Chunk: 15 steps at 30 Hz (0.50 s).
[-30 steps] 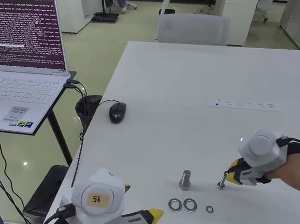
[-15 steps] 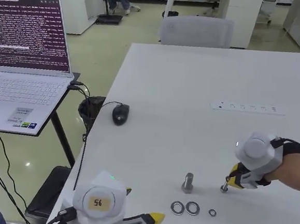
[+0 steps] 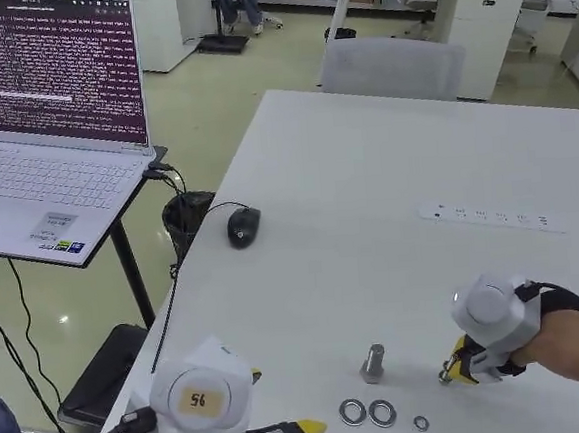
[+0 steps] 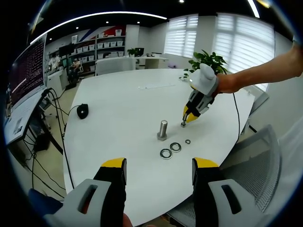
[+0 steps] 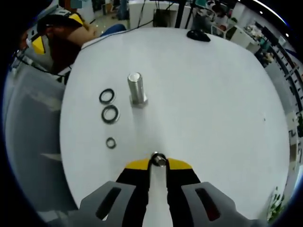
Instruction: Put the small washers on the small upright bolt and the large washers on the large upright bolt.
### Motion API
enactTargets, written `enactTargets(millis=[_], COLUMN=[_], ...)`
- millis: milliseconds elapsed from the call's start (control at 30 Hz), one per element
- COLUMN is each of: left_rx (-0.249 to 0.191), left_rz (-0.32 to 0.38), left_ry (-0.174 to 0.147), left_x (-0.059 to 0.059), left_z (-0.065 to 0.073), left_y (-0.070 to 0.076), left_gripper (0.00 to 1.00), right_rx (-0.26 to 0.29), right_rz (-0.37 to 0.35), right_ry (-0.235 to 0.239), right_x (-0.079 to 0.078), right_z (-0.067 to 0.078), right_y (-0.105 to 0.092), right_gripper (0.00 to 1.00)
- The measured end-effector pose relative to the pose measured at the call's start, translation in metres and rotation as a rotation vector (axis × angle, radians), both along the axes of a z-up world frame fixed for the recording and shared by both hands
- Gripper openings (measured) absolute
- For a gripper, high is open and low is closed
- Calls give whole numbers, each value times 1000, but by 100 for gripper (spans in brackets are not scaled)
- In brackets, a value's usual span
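Left claw (image 4: 159, 168) is being held low at the near left edge of the table (image 3: 386, 169), and its jaws are being shown wide apart with nothing between them. Off to its left, a laptop (image 3: 47, 125) is being carried on a stand beside the table, with its screen being filled by lines of text. Beyond the claw, a mouse (image 3: 243, 226) is being seen on the bare top, its cable being led off over the left edge.

Further right, near the front edge, a big washer (image 3: 353, 411) is being seen lying flat. A second big washer (image 3: 383, 412) is being seen just beside it on the right; whether the two are touching cannot be told. Just behind that pair, the big bolt (image 3: 372, 362) is being shown upright on its head, with nothing on its shank. To the right of the pair and apart from it, a small washer (image 3: 421, 423) is being seen flat on the table.

Right again, the small bolt (image 3: 444, 374) is being gripped at its top by the right claw (image 5: 158, 162). Its jaws are being drawn nearly together around the bolt, and in the right gripper view a thin slot is being left between the fingers (image 5: 137, 189). Whether a ring is sitting on the bolt's top cannot be told. The claw is being held by a hand reaching in from the right edge. Behind it, well apart, a power strip (image 3: 490, 218) is being seen lying across the table.
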<state>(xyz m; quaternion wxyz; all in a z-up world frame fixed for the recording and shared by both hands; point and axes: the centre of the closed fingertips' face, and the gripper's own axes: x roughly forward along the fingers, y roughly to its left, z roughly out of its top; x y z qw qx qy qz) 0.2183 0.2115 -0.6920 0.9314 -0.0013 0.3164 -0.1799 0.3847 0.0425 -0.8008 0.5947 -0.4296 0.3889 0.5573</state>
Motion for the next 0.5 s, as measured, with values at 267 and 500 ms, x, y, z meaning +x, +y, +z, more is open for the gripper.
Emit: enactTargets(millis=[267,500], left_rx=[0,4], left_rz=[4,11], left_ry=[12,15], left_x=[-4,-4], left_z=[-4,-5], left_y=[1,6], left_gripper=[55,55], right_rx=[-24,21], right_rz=[-56,-128], right_ry=[17,28], right_x=[0,2], right_z=[-16,-7], right_y=[-2,-8], right_gripper=[13,18])
